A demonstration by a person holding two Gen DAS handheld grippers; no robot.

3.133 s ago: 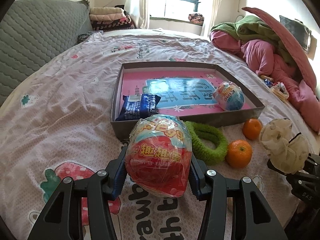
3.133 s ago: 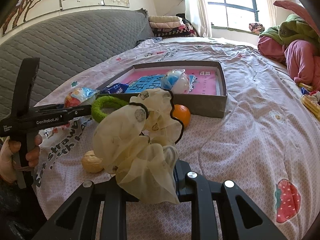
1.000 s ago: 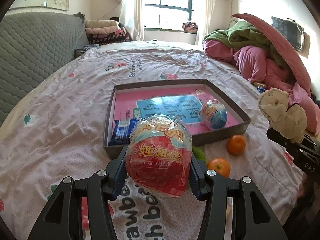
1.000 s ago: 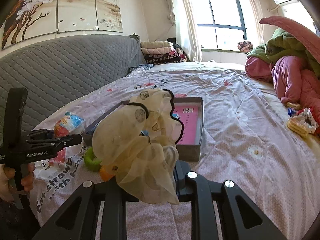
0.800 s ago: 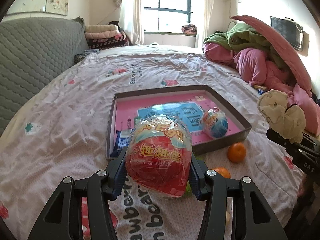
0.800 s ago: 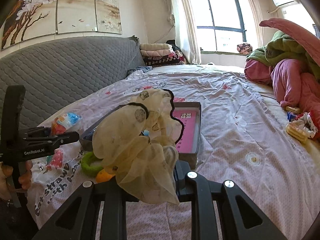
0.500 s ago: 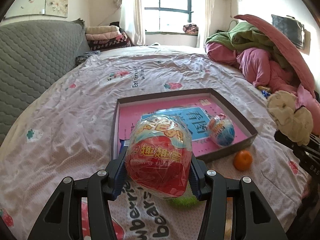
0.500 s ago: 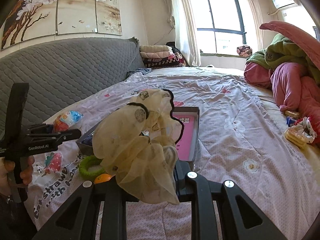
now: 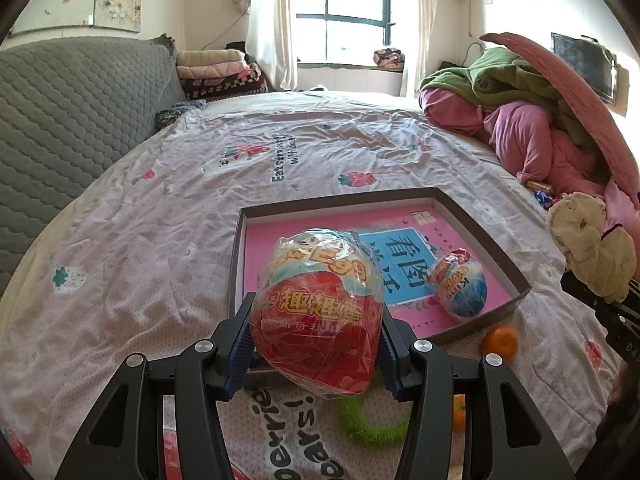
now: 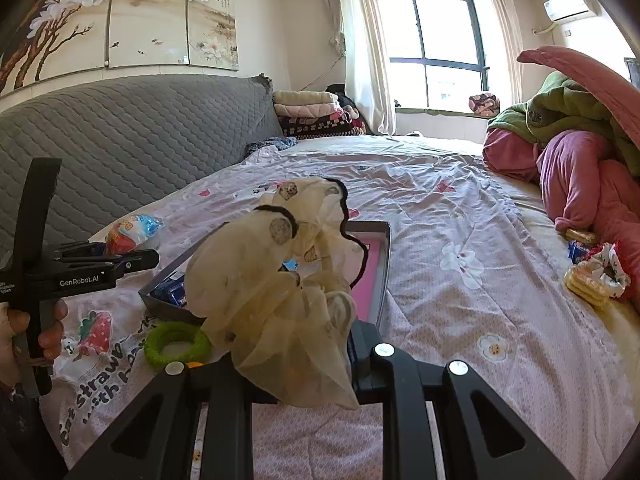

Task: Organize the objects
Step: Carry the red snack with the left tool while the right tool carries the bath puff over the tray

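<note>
My left gripper (image 9: 316, 348) is shut on a red egg-shaped toy in plastic wrap (image 9: 316, 312), held above the near edge of a shallow grey box with a pink bottom (image 9: 344, 200). A blue-and-white wrapped egg toy (image 9: 460, 284) lies in the box. My right gripper (image 10: 288, 356) is shut on a cream chiffon scrunchie (image 10: 280, 280), held above the bed near the box (image 10: 384, 256). The scrunchie also shows in the left wrist view (image 9: 588, 248). The left gripper with the red egg shows in the right wrist view (image 10: 128, 236).
On the bedsheet near the box lie a green fuzzy ring (image 9: 372, 424) and two oranges (image 9: 500, 342). A blue snack packet (image 10: 172, 290) sits in the box. Pink and green bedding (image 9: 532, 120) is piled at the right; small items (image 10: 592, 272) lie beside it.
Both grippers have risen and moved forward over the bed with their loads. The box now lies lower and nearer under the red egg; the green ring and oranges have slid toward the frame bottom.
</note>
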